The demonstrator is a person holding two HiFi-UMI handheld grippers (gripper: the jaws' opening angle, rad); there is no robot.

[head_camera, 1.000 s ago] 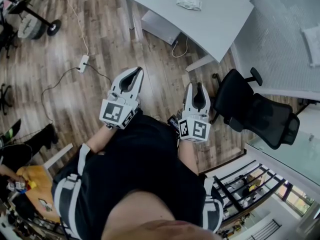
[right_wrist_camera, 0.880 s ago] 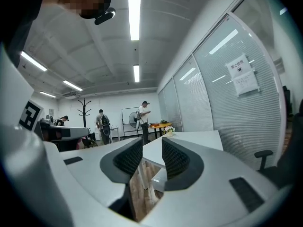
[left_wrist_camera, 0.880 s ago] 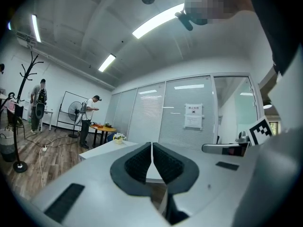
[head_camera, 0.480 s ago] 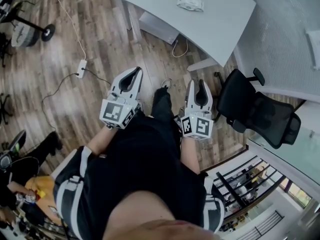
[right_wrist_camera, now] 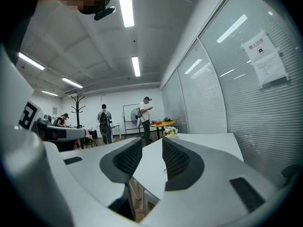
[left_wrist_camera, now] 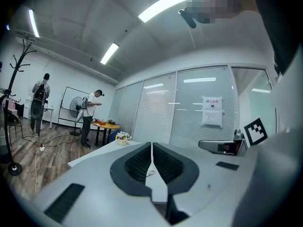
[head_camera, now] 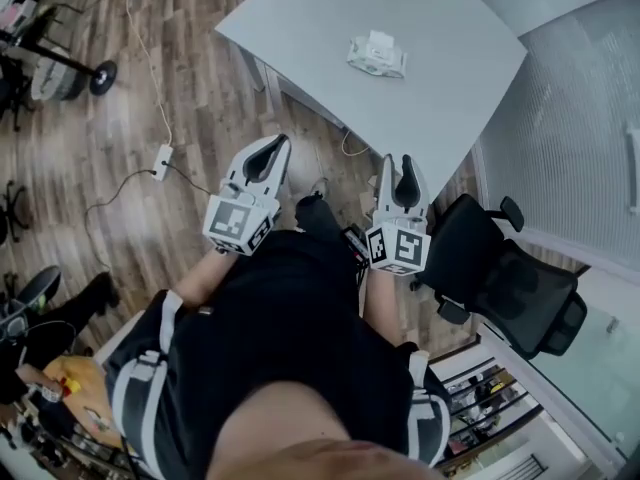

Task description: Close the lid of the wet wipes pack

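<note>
Head view: your 2 grippers hover by the table's [head_camera: 300,18] near edge, both empty.
Left gripper [head_camera: 268,146] jaws together; right gripper [head_camera: 398,163] jaws partly apart; wet wipes pack [head_camera: 377,54] lies mid-table, well beyond both.

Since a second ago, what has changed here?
The person has walked toward the table, so the wipes pack on it is closer. Nothing was taken hold of or let go. The left hand-held gripper stays shut, the right hand-held gripper open, both empty.
</note>
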